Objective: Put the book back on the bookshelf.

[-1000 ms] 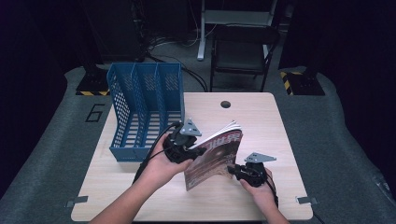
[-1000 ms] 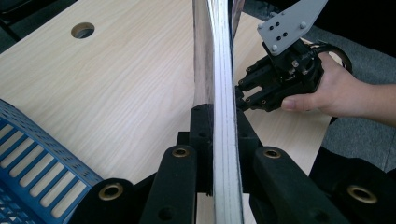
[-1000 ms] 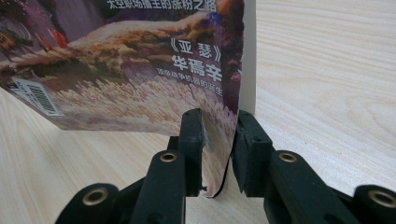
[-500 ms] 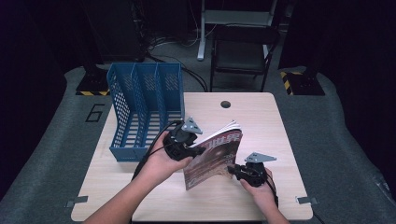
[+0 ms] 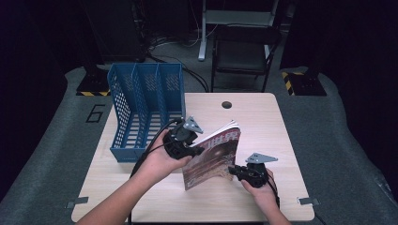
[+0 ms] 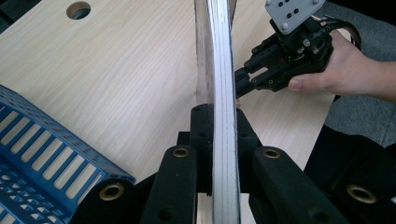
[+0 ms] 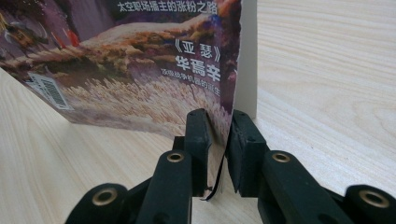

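Left gripper [image 5: 195,149]: jaws clamped on the magazine [image 5: 213,154] edge.
Right gripper [image 5: 233,171]: jaws pinch the cover's near corner.
Rack [image 5: 141,108]: left, far.

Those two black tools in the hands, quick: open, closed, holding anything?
Left tool: closed on the edge of the glossy colour-covered magazine, which stands tilted on the table.
Right tool: closed on the same magazine's lower corner.
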A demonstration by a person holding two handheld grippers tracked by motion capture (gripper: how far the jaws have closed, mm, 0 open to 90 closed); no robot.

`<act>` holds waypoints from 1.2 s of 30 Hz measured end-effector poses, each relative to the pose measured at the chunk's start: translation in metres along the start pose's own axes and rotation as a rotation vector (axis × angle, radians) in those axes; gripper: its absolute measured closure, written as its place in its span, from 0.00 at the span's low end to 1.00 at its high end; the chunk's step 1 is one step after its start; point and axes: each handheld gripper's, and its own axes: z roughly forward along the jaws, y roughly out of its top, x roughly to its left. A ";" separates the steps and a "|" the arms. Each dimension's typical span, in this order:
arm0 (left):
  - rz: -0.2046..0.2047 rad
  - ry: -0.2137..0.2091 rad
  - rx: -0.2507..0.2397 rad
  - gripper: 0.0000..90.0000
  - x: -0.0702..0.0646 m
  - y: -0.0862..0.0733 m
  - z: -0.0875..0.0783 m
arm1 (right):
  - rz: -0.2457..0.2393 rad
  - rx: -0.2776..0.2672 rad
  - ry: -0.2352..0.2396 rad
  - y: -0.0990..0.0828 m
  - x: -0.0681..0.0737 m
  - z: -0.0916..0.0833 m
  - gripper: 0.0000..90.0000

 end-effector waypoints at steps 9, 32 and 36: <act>0.004 0.000 -0.005 0.93 0.000 0.005 -0.010 | -0.002 -0.024 0.015 0.003 0.004 -0.004 0.88; -0.009 -0.010 0.005 0.93 0.014 0.017 -0.052 | -0.059 -0.143 0.077 0.026 0.032 -0.023 0.91; -0.012 -0.007 0.025 0.93 0.017 0.018 -0.058 | -0.061 -0.160 0.088 0.027 0.034 -0.023 0.92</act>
